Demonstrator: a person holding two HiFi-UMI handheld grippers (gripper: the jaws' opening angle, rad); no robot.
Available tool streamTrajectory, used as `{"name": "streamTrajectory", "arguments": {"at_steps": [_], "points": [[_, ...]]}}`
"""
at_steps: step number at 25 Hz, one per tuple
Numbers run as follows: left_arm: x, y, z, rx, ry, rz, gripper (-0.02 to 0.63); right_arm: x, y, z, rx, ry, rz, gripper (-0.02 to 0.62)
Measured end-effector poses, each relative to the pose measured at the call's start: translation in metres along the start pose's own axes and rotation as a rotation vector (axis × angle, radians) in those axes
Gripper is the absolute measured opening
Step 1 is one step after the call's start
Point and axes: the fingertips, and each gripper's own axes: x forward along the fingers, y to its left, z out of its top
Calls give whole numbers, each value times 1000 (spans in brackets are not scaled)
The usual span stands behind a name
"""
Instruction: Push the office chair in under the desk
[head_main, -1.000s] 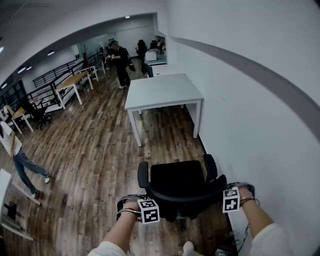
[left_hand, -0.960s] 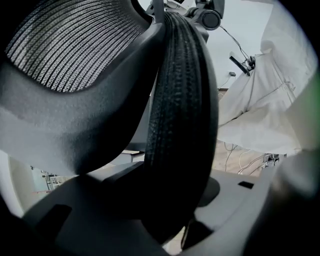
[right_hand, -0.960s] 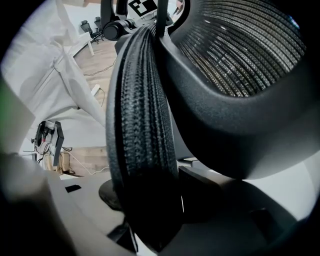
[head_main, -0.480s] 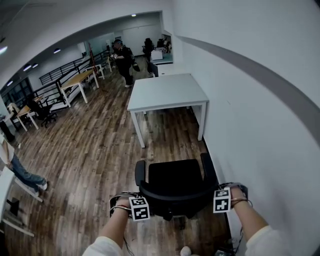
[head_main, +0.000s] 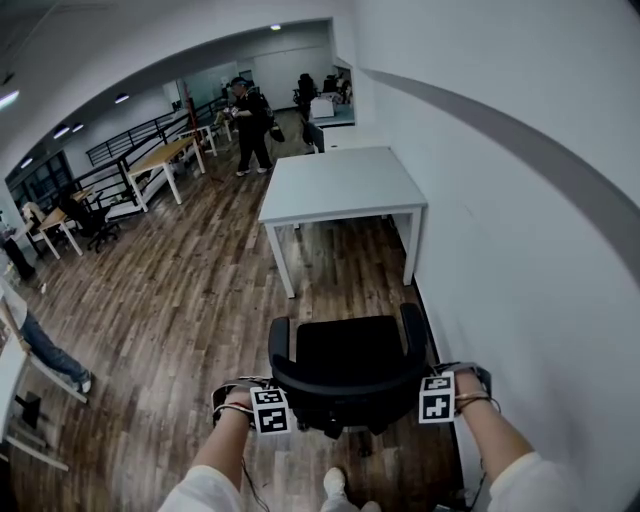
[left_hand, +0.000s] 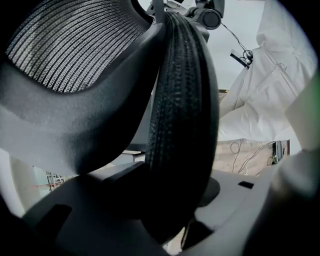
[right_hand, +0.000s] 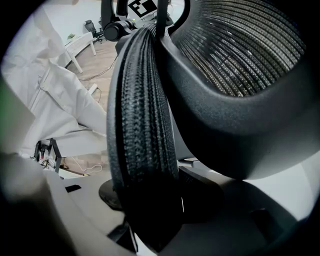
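My left claw is clamped on the left edge of the backrest, with the ribbed black rim pinched between its jaws. My right claw bites the opposite edge the same way, so I hold the office chair by both sides of its back. I judge this the right place to take hold. The rim looks stiff enough to carry a push, whereas the grey mesh stretched inside it would only sag under the jaws. The chair should be fairly heavy yet roll readily on the wooden floor, and the seat will likely swivel if one side leads, so both claws need to press evenly. It is an all-black chair with a padded square seat and two armrests, its base hidden beneath the seat. It stands right in front of me, facing the white desk, which is well apart from it further along the wall. That wall runs close by the chair's right side, so I would steer it straight.
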Motion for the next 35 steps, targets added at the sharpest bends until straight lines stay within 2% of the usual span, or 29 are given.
{"name": "streamTrajectory", "arguments": {"at_steps": [18,35], "points": [[36,131,-5,23,-13,11,199,35,-121,8,28,23,-2,238],[59,220,-6,61,-22,11,199,59,-194,8,75,39,8,238]]}}
